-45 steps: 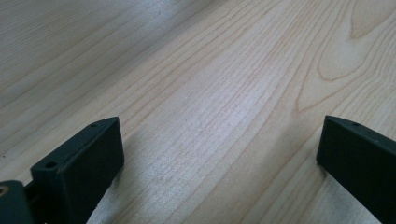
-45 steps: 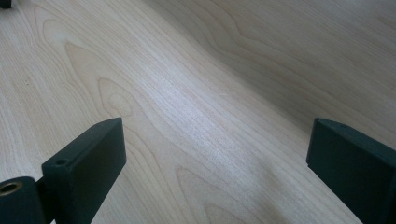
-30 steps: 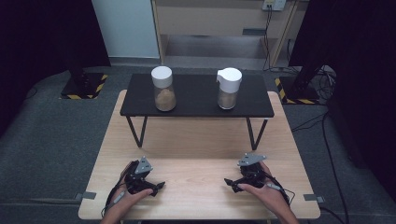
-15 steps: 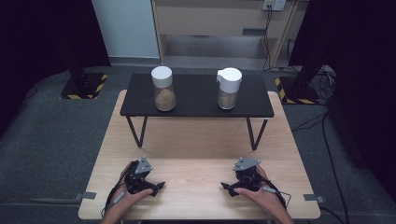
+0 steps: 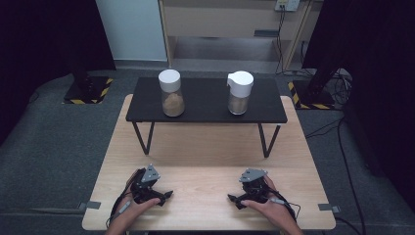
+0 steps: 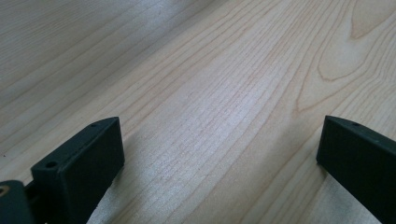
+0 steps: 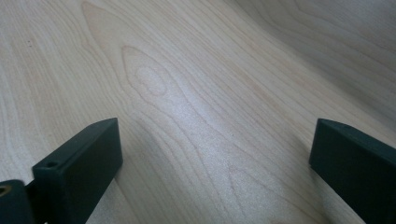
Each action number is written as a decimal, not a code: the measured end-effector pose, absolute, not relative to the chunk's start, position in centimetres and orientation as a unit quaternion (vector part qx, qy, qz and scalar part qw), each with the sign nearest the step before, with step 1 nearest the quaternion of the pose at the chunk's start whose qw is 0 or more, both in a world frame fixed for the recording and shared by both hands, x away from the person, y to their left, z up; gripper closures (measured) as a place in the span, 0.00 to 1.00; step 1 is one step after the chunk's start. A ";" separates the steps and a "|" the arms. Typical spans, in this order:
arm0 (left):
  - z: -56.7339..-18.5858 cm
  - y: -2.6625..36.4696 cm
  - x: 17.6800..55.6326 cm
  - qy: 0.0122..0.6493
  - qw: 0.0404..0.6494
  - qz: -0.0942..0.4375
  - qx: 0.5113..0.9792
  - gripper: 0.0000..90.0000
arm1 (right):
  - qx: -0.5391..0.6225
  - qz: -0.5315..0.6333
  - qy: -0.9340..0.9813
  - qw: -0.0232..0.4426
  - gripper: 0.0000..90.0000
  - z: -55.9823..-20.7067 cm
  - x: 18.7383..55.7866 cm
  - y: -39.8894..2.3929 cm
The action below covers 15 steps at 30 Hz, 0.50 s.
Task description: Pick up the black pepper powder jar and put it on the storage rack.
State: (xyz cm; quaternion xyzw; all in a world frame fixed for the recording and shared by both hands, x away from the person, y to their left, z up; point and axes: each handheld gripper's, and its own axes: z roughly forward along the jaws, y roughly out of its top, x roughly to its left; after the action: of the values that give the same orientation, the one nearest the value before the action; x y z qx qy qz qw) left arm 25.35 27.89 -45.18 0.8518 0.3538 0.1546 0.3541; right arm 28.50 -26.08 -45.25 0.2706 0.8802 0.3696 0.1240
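Note:
My left gripper (image 5: 164, 197) rests low over the wooden table (image 5: 205, 161) near its front left, held by a hand, jaws pointing inward. In the left gripper view the left gripper (image 6: 219, 154) stands open over bare wood. At the front right my right gripper (image 5: 233, 199) mirrors it. The right gripper (image 7: 215, 154) is open in its own view; its jaws have just been opening, with nothing between them. Far off, two glass jars stand on a black shelf (image 5: 205, 100): a flat-lidded jar (image 5: 171, 93) and a spout-lidded jar (image 5: 240, 92), both holding brown powder.
The black shelf stands on thin legs (image 5: 143, 138) across the table's far half, with a gap beneath it. Bare wood lies between the two grippers. Grey carpet (image 5: 58, 147) surrounds the table; cables (image 5: 342, 147) trail on the floor at the right.
The right hand and its gripper have edged slightly left and toward the table's front edge. The left gripper and both jars have stayed put.

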 end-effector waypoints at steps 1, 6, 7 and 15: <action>-45.2 27.9 25.3 0.354 0.354 0.155 0.852 0.00 | 0.271 0.371 0.880 0.123 0.02 -45.3 28.6 -26.1; -45.2 27.9 25.3 0.354 0.354 0.155 0.852 0.00 | 0.276 0.378 0.875 0.121 0.01 -45.6 28.5 -26.4; -45.2 27.9 25.3 0.354 0.354 0.155 0.852 0.00 | 0.276 0.378 0.875 0.121 0.01 -45.6 28.5 -26.4; -45.2 27.9 25.3 0.354 0.354 0.155 0.852 0.00 | 0.276 0.379 0.875 0.121 0.01 -45.7 28.5 -26.4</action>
State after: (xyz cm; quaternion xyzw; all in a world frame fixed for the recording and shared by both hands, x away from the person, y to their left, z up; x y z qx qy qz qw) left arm 25.34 27.89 -45.18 0.8519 0.3537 0.1547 0.3540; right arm 28.50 -26.41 -45.65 0.2762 0.8751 0.3785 0.1208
